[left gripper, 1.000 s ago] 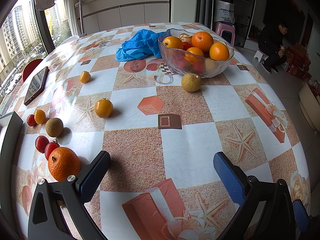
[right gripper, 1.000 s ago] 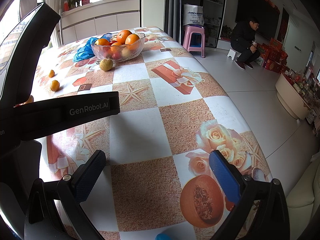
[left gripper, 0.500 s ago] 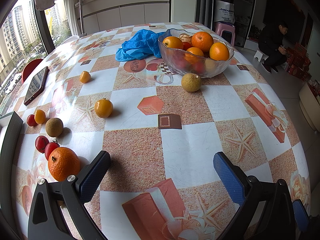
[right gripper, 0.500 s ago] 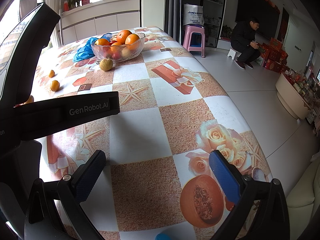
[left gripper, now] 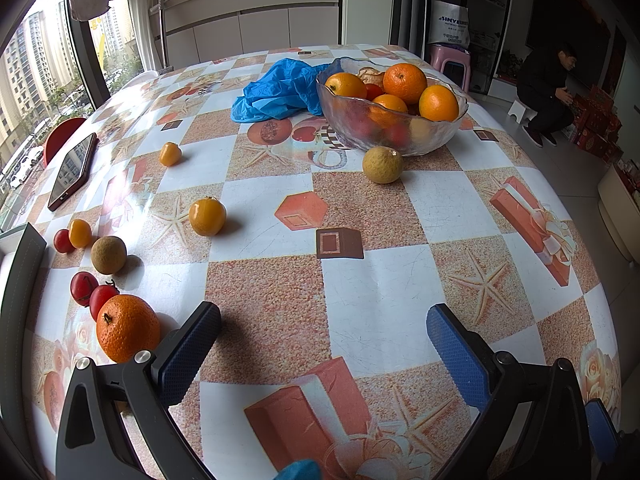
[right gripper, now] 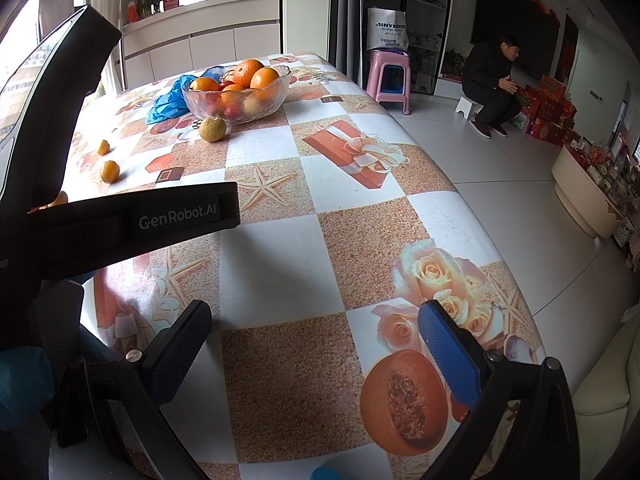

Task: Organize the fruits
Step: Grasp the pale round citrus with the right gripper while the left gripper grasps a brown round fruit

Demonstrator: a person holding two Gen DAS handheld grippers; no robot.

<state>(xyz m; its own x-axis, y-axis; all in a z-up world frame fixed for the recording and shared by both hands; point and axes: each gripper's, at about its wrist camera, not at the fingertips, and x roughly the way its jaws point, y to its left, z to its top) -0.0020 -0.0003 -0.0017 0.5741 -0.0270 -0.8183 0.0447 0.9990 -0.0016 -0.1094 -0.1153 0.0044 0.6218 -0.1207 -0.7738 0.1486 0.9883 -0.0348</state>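
A glass bowl (left gripper: 404, 140) (right gripper: 276, 100) holding several oranges and red fruits stands at the far side of the table. A tan round fruit (left gripper: 382, 165) (right gripper: 212, 129) lies just in front of it. Loose fruit is scattered at the left: an orange (left gripper: 126, 328) beside my left finger, two red tomatoes (left gripper: 93, 292), a brown fruit (left gripper: 108, 255), a yellow-orange fruit (left gripper: 207, 216) and smaller ones (left gripper: 170, 153) (left gripper: 79, 233). My left gripper (left gripper: 322, 338) is open over the tablecloth, holding nothing. My right gripper (right gripper: 314, 338) is open too, near the table's right edge.
A crumpled blue bag (left gripper: 280, 90) lies behind the bowl. A phone (left gripper: 72, 170) rests near the left edge. The left gripper's black body (right gripper: 120, 220) crosses the right wrist view. A person (right gripper: 494, 84) crouches on a stool across the room, and a pink stool (right gripper: 390, 76) stands beside the table.
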